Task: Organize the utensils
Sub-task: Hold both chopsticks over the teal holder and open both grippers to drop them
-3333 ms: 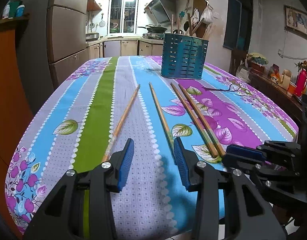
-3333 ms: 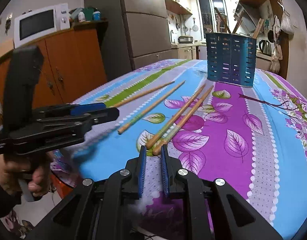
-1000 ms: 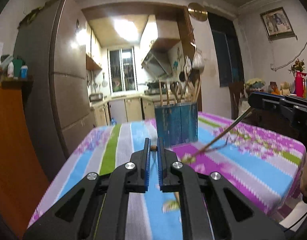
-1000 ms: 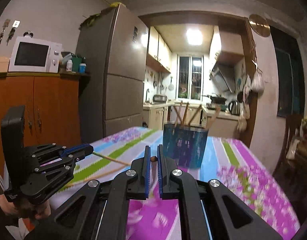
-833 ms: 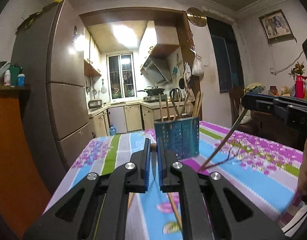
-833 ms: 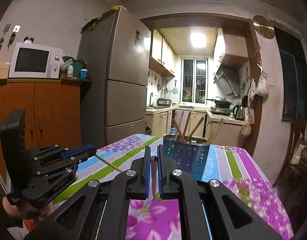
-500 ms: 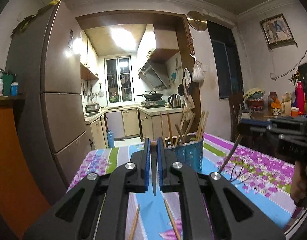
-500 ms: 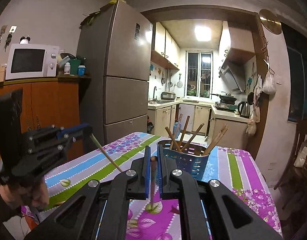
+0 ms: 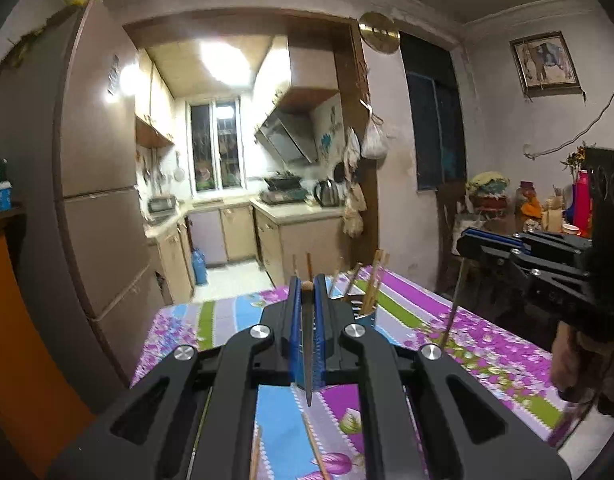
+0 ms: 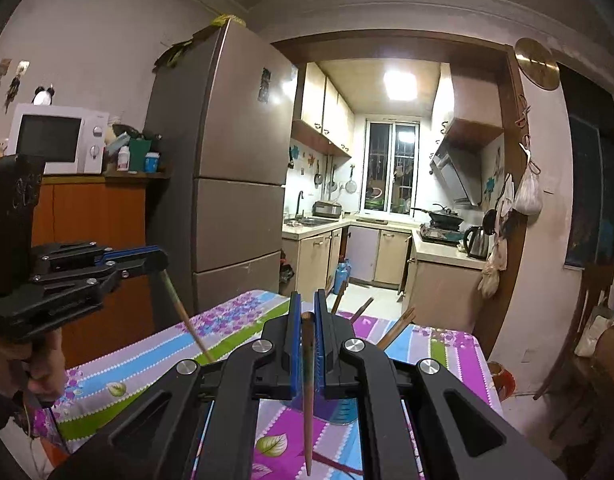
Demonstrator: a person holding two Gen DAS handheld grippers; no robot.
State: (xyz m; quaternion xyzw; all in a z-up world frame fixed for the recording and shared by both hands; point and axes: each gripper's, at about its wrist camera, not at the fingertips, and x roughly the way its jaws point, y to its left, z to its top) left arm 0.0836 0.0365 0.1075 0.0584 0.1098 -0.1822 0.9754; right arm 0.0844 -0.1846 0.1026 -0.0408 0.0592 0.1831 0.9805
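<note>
While both grippers hang above the floral table [image 9: 487, 344], the left gripper [image 9: 307, 294] at lower centre pinches a chopstick [image 9: 308, 360] pointing down, and the right gripper [image 10: 305, 312] clamps another chopstick [image 10: 308, 392]; the utensil holder [image 9: 367, 318] stands just behind.

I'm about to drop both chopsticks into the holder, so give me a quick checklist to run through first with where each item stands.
1. Left tool clamped on its chopstick: ok.
2. Right tool clamped on its chopstick: ok.
3. Both chopsticks hanging tip down: ok; the left one slants some in the right wrist view.
4. Tips lifted off the tablecloth: ok.
5. Tips lined up over the blue utensil holder: cannot tell, the tools hide most of it.
6. Room in the holder: cannot tell; several utensils already stand in it.
</note>
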